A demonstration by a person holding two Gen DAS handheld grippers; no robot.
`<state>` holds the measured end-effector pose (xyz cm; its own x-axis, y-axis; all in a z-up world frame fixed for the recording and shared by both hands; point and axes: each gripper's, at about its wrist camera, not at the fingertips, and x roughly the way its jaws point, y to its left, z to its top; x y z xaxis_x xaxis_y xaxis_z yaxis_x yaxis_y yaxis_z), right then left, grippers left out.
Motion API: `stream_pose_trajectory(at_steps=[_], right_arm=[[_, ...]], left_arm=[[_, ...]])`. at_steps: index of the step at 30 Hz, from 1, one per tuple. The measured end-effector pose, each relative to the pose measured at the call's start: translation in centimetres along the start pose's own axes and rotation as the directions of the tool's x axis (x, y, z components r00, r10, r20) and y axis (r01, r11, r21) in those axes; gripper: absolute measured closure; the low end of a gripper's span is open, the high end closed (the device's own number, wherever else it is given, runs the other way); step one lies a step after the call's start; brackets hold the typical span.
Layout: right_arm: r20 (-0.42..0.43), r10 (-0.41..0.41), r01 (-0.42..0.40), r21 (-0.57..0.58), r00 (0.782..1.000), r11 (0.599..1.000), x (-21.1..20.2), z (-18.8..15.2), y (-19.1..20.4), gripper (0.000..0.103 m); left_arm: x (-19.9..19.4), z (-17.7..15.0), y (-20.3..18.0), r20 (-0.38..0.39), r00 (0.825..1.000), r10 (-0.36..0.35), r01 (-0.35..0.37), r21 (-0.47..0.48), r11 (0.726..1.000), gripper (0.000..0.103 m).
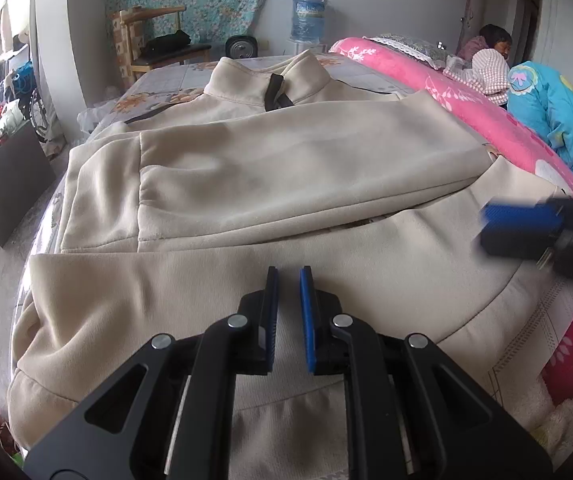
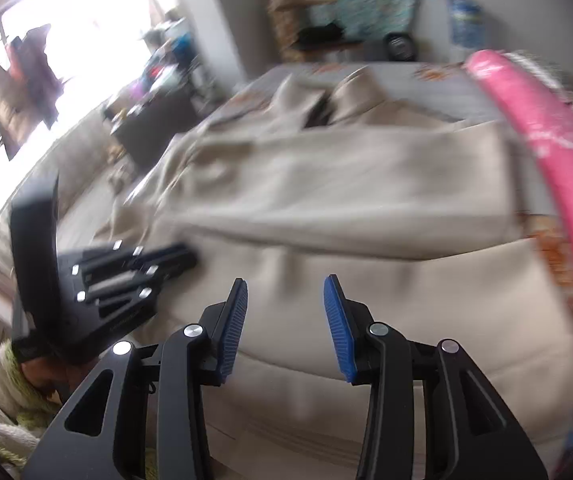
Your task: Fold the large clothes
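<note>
Beige jacket (image 1: 270,168) spread on bed (image 1: 166,80), centre frame, sleeves folded across. Left claw (image 1: 289,280) nearly together, empty, over hem. Right claw (image 2: 284,292) apart, empty. Risk: shallow pinch, thick fleece slips, fold skews.

Pink quilt (image 1: 446,96), blue water jug (image 1: 307,18), wooden chair (image 1: 154,36).
</note>
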<state>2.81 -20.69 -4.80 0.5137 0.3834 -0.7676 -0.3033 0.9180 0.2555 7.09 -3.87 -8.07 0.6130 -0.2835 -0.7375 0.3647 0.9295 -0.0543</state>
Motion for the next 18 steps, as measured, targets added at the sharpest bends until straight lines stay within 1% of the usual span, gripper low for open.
stream_pose_trajectory(at_steps=[1, 2, 3, 6, 8, 11, 12, 13, 14, 15, 16, 17, 18], right_arm=[[-0.022, 0.017, -0.016, 0.004, 1.000, 1.000, 1.2, -0.1, 0.2, 0.071], [-0.033, 0.013, -0.013, 0.002, 0.999, 1.000, 1.9, -0.4, 0.5, 0.071], [-0.015, 0.002, -0.002, -0.013, 1.000, 1.000, 2.3, -0.6, 0.8, 0.072], [-0.026, -0.006, 0.006, -0.019, 1.000, 1.000, 2.5, -0.6, 1.1, 0.072], [-0.022, 0.003, -0.004, -0.013, 1.000, 1.000, 2.5, -0.7, 1.0, 0.072], [-0.024, 0.008, -0.008, -0.002, 1.000, 1.000, 2.3, -0.7, 0.7, 0.073], [-0.025, 0.007, -0.007, -0.003, 1.000, 1.000, 2.4, -0.7, 0.7, 0.073], [-0.025, 0.007, -0.007, -0.003, 1.000, 1.000, 2.3, -0.7, 0.8, 0.073], [-0.024, 0.008, -0.008, -0.003, 1.000, 1.000, 2.4, -0.7, 0.8, 0.073], [-0.022, 0.007, -0.007, -0.003, 1.000, 1.000, 2.2, -0.7, 0.8, 0.073], [-0.021, 0.007, -0.007, -0.004, 1.000, 1.000, 2.2, -0.7, 0.8, 0.073], [-0.019, 0.008, -0.008, -0.003, 1.000, 1.000, 2.2, -0.8, 0.7, 0.073], [-0.017, 0.009, -0.009, -0.001, 1.000, 1.000, 2.1, -0.9, 0.7, 0.073]], left_arm=[[0.0, 0.0, 0.1, 0.001, 1.000, -0.003, 0.003, -0.004, 1.000, 0.091], [0.0, 0.0, 0.1, 0.003, 1.000, -0.006, 0.006, -0.006, 1.000, 0.091], [0.0, 0.0, 0.2, 0.005, 1.000, -0.010, 0.010, -0.009, 1.000, 0.091], [-0.3, -0.2, 0.7, 0.004, 1.000, -0.017, 0.017, -0.022, 1.000, 0.091], [-0.9, -0.5, 1.7, -0.003, 1.000, 0.022, -0.023, -0.034, 0.999, 0.092], [-2.2, -1.8, 5.1, -0.008, 0.996, 0.084, -0.084, -0.095, 0.992, 0.093], [-2.6, -2.1, 6.1, -0.009, 0.995, 0.102, -0.103, -0.115, 0.988, 0.094], [-3.1, -2.5, 7.3, -0.012, 0.993, 0.121, -0.122, -0.138, 0.983, 0.099], [-3.7, -2.9, 8.6, -0.010, 0.993, 0.116, -0.117, -0.161, 0.980, 0.101], [-4.2, -3.1, 9.5, -0.011, 0.990, 0.137, -0.137, -0.178, 0.974, 0.099], [-4.3, -3.5, 10.4, -0.045, 0.961, 0.272, -0.276, -0.161, 0.948, 0.098], [-4.5, -3.9, 11.3, -0.053, 0.956, 0.287, -0.292, -0.147, 0.945, 0.097], [-5.0, -4.2, 12.2, -0.042, 0.962, 0.269, -0.272, -0.171, 0.947, 0.096]])
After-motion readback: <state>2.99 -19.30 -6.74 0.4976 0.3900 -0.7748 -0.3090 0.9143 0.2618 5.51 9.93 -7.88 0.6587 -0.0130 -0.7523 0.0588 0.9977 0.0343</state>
